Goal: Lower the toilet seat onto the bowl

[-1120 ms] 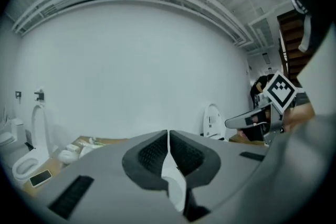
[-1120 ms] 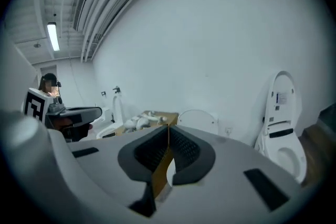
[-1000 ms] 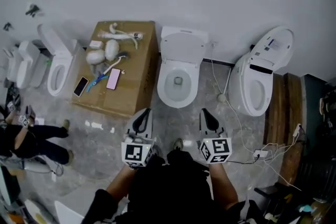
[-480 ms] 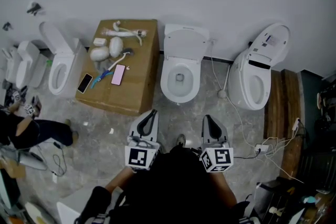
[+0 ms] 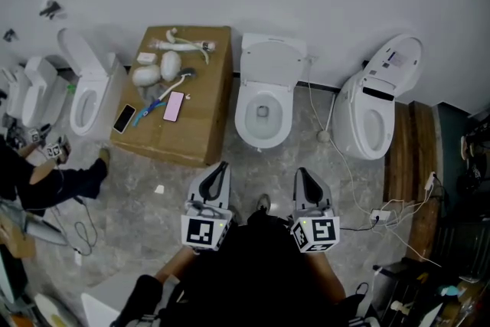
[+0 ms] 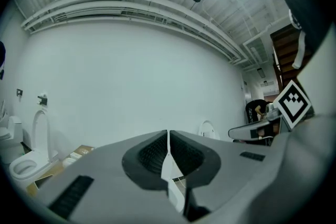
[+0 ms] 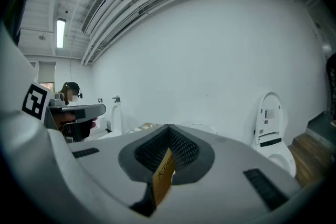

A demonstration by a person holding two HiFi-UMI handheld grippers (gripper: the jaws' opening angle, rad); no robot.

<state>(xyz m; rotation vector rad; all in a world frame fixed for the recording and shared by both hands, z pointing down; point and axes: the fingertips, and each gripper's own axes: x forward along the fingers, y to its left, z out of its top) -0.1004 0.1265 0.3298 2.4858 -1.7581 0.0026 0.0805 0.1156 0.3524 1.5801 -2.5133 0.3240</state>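
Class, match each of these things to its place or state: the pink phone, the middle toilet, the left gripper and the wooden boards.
Column one:
1. pink phone
2. middle toilet
3. left gripper
4. wooden boards

Column two:
A. lid raised
B. on the floor beside the right-hand toilet
C. lying on the cardboard box
D. fingers together

Pairs: 1-C, 2-A, 3-D, 4-B

Bystander (image 5: 46,184) cut off at left edge; toilet (image 6: 208,129) mostly behind left tongs (image 6: 168,135).
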